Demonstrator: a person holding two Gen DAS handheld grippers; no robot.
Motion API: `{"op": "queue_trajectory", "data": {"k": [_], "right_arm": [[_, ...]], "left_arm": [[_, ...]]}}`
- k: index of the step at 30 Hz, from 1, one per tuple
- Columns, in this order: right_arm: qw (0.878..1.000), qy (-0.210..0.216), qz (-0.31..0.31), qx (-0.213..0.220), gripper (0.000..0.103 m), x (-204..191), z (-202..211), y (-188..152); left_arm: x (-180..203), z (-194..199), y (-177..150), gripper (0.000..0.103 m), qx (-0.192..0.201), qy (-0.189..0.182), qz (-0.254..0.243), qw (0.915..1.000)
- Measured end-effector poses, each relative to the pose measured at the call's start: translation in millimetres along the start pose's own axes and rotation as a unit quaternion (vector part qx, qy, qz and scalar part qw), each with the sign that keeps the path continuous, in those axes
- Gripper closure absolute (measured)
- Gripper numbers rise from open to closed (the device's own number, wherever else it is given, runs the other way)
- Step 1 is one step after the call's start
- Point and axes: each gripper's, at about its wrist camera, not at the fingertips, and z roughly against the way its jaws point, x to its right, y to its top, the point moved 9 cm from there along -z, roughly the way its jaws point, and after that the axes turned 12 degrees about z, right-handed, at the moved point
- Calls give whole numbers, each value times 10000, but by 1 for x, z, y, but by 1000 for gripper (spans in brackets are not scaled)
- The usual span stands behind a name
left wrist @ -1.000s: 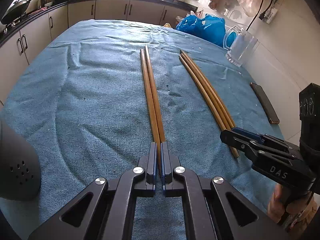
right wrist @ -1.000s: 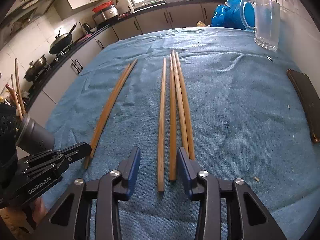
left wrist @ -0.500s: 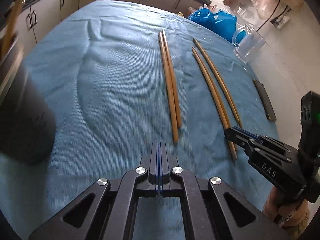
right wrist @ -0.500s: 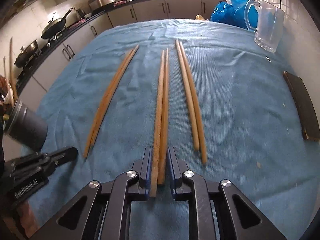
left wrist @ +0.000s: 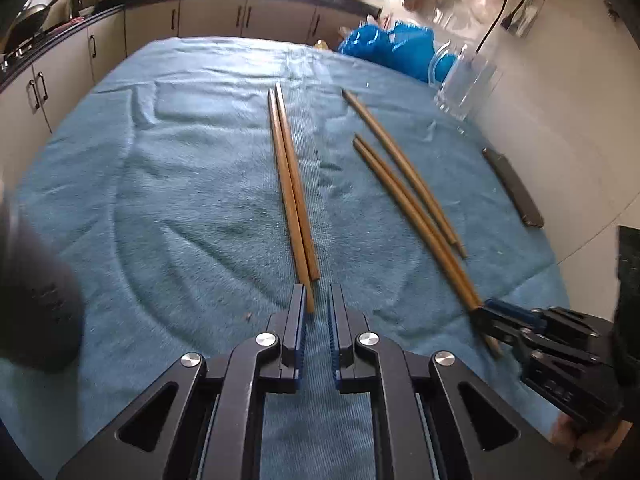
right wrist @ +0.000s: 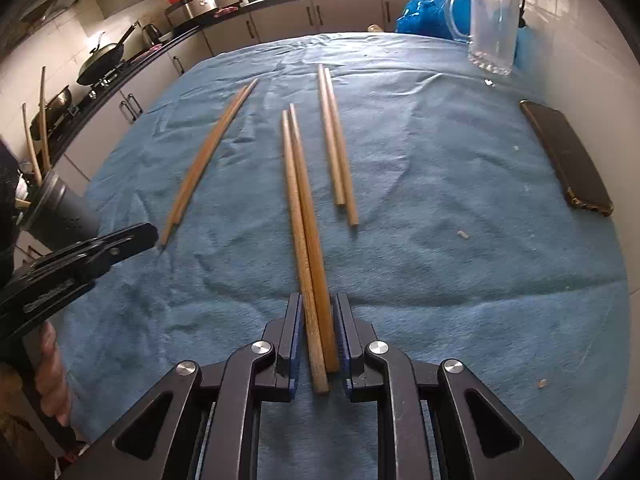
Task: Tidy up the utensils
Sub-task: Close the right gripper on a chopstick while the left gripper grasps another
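My right jaws [right wrist: 317, 338] are easing apart with the middle pair [right wrist: 306, 240] of chopsticks between them; the near ends lie side by side in the gap, and the pads look just clear of the wood, so I would not call this a grip. My left jaws [left wrist: 317, 316] are also opening, with a narrow gap and nothing in it; the tips of the left pair [left wrist: 294, 196] stop right at the left fingertip [left wrist: 298, 300], one tip touching or just under it.

All three pairs lie flat on the towel-covered surface [right wrist: 460, 280], long axes running away from me, roughly parallel. The right pair [right wrist: 338, 148] sits farther out, just beside the middle pair and closer to my right hand than to my left.

What matters next, I judge: each pair's long axis points almost straight along the jaws that face it, so a grasp comes from sliding forward over the near ends, not from the side. A dark cup [right wrist: 66, 216] waits at the far left, likely the holder.
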Motion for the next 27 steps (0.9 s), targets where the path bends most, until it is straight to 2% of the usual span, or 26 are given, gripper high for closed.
{"op": "queue_trajectory", "data": {"k": [2, 3, 6, 14, 18, 21, 27], "right_arm": [[10000, -27, -4, 17, 79, 0, 2, -1], [10000, -18, 2, 23, 79, 1, 3, 0], [9999, 95, 5, 100, 72, 1, 8, 0], [9976, 429, 224, 490, 71, -11, 20, 9], [9965, 550, 380, 499, 71, -20, 17, 12], [9963, 574, 391, 506, 71, -21, 11, 18], [9973, 600, 243, 348, 71, -14, -10, 28]], "left_arm": [[0, -4, 2, 94, 2, 11, -104, 9999], [0, -5, 2, 98, -4, 72, -157, 9999], [-5, -6, 4, 99, -86, -18, 20, 10000], [-23, 8, -6, 99, -121, 72, 315, 9994], [-33, 25, -29, 99, -282, 57, 510, 9983], [-36, 43, -58, 99, -548, -122, 583, 9967], [-35, 66, -94, 99, -906, -219, 457, 9946]]}}
